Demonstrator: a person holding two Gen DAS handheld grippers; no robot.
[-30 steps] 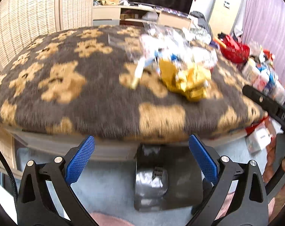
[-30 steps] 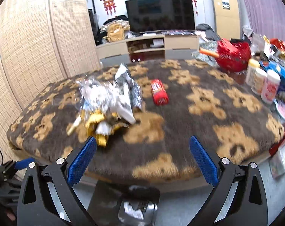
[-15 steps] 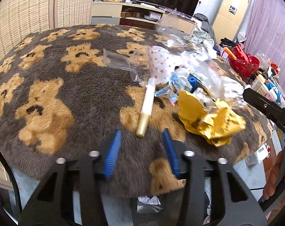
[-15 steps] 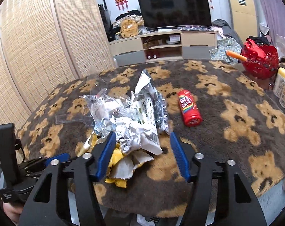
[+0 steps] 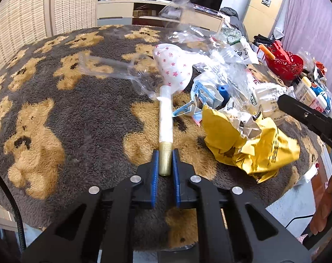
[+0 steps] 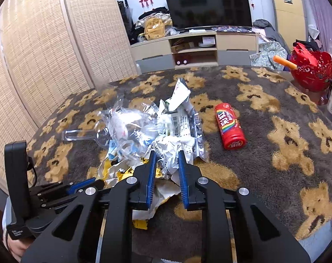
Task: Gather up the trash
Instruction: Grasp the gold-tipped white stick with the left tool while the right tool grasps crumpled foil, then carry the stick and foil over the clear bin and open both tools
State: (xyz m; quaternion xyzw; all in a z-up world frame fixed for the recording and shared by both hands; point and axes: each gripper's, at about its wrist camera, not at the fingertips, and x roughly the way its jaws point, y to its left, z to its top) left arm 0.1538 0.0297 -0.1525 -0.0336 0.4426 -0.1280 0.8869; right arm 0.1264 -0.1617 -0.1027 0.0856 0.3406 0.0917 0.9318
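Observation:
A heap of trash lies on the bear-patterned blanket [image 5: 56, 109]: clear plastic bags [image 5: 223, 68], a star-printed white wrapper [image 5: 174, 65], a crumpled yellow bag [image 5: 253, 146] and a white tube with a gold cap [image 5: 165, 127]. My left gripper [image 5: 165, 162] is shut on the tube's gold cap. My right gripper [image 6: 167, 164] is shut on a crumpled white wrapper [image 6: 170, 151] at the near side of the heap [image 6: 148, 127]. The left gripper also shows in the right wrist view [image 6: 78, 188].
A red candy can [image 6: 230, 126] lies on the blanket right of the heap. A red basket [image 6: 310, 70] and several bottles [image 5: 310, 92] stand at the right edge. A TV stand [image 6: 196, 48] sits behind. The blanket's near edge drops off.
Both grippers moved forward over the blanket and closed: the left on the tube's gold cap, the right on the crumpled white wrapper.

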